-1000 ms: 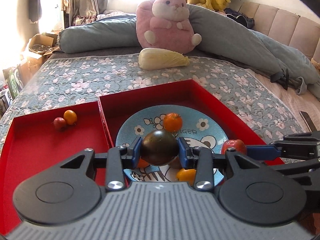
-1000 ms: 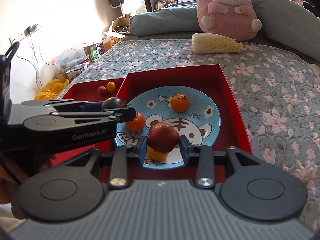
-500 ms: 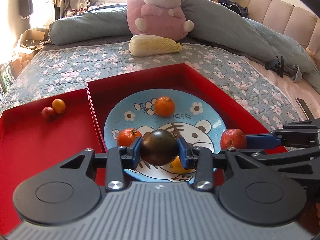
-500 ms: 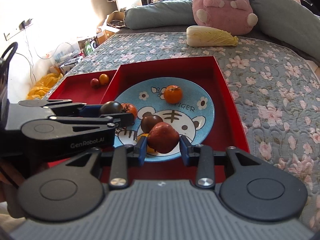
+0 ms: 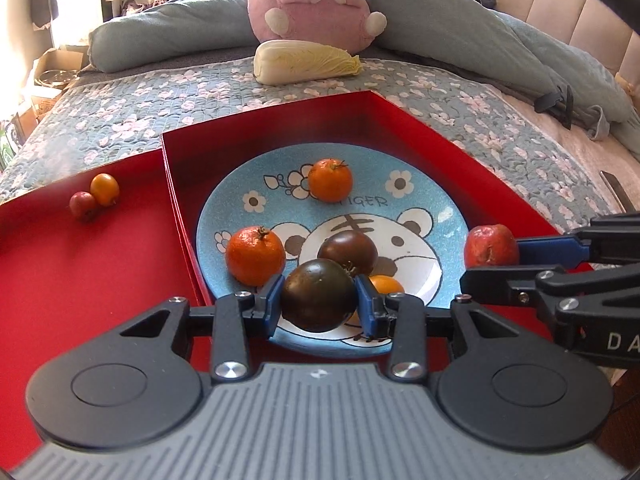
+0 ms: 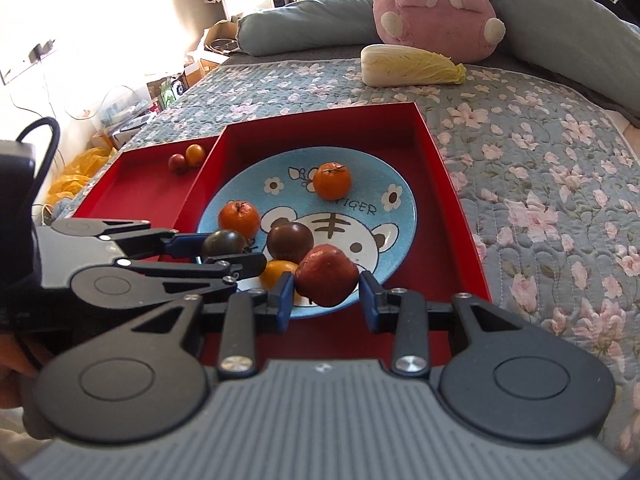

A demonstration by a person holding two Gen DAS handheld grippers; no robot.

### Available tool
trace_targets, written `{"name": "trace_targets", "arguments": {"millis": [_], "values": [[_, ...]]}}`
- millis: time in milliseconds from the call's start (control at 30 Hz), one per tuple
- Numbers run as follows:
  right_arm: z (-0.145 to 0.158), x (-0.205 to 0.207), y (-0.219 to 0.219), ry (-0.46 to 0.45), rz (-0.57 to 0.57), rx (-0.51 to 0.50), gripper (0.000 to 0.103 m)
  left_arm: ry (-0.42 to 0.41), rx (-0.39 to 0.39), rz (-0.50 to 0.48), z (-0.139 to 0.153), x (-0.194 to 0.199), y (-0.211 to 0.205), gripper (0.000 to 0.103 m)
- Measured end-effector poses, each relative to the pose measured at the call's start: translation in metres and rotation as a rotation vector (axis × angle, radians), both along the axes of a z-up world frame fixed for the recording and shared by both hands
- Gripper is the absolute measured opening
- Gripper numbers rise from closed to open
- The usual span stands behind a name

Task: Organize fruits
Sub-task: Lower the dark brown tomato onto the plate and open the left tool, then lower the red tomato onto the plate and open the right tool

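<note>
Hidden: yellow fruit (image 5: 385, 283) on the plate half covered by the held tomato; plush toy (image 6: 436, 8) cut off at the top edge.
Surface: flowered quilt (image 6: 540, 168) on a bed, carrying two red trays; napa cabbage (image 5: 304, 62) near the far edge.
Room: cardboard boxes and cables off the bed's left edge, washed out by glare.
Left gripper (image 5: 319, 303): pinching a dark tomato (image 5: 319, 295) above the blue plate's (image 5: 420, 204) near rim.
Right gripper (image 6: 327, 294): clamped on a red fruit (image 6: 327, 275), over the plate's near edge.
Plate: two tangerines, one dark tomato.
Left tray (image 5: 60, 264): two small fruits near its far edge.
</note>
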State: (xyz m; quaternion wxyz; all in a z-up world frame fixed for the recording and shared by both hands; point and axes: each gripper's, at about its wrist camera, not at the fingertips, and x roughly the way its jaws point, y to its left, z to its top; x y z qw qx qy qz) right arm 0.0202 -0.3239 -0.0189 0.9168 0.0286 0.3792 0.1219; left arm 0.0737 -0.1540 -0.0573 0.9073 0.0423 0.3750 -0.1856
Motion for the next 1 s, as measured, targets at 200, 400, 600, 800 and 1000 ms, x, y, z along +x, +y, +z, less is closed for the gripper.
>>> {"name": "trace_targets", "arguments": {"millis": [200,400,600,800,1000], "values": [[0.0,0.001,-0.003,-0.004,-0.01,0.005,0.038,-0.006,0.006,0.008,0.0,0.002,-0.001,0.044],[0.0,0.015,0.0,-0.012,-0.014,0.02,0.038,0.002,0.0,0.01,0.0,0.002,0.0,0.044],[-0.004,0.046,0.014,-0.022,-0.003,0.011,0.038,-0.006,-0.005,0.01,-0.001,0.004,0.001,0.046],[-0.017,0.077,0.009,0.035,-0.057,0.016,0.038,-0.019,-0.008,0.005,-0.003,0.008,0.0,0.046],[-0.028,0.089,0.01,0.075,-0.067,-0.006,0.039,-0.015,-0.044,0.023,0.003,0.012,0.002,0.058]]}}
